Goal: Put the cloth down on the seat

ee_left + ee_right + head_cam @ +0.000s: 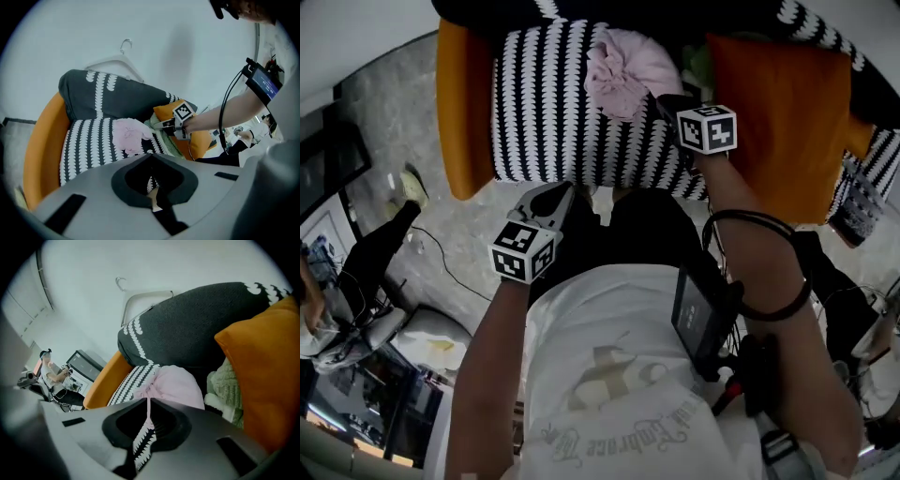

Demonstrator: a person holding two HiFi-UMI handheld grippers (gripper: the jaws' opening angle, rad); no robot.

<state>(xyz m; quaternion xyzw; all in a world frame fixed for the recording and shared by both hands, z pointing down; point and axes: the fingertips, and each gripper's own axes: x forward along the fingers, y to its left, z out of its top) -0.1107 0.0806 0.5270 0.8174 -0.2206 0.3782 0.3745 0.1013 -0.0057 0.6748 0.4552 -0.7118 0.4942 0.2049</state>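
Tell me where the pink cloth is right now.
The pink cloth sits bunched at the top of the head view, on the striped seat, just left of the right tongs and the orange cushion.

A plain white wall (187, 37) stands behind the orange armchair (457, 122). A thin wire hanger (150, 294) shows against that wall. A thin black cable (450, 267) lies on the grey speckled stone floor (384, 103).

We log soft, even indoor light. Faint shadow on the white wall (187, 51), upper middle. Gripper views bend strongly, with black corners; the pink cloth (176, 385) is sharp.
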